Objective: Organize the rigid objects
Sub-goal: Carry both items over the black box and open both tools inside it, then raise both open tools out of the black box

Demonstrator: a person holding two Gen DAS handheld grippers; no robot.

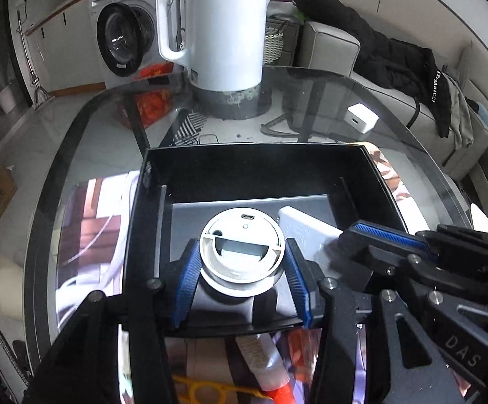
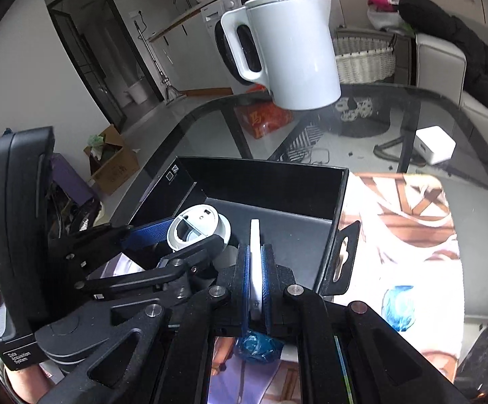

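A round white device (image 1: 242, 252) and a flat white slab (image 2: 255, 262) are pinched over the black box (image 1: 260, 168), release being next.

Home: washing machine (image 1: 123, 38), sofa (image 1: 331, 48), kettle (image 1: 227, 30)

The left hand-held gripper (image 1: 242, 269) is matte black, with ribbed blue pads on its fingers (image 1: 187, 277) and round silver screw heads at the linkage joints. Beside it, the right hand-held gripper (image 2: 255, 281) matches, its arm stamped "DAS". White lettering marks the left gripper's handle.
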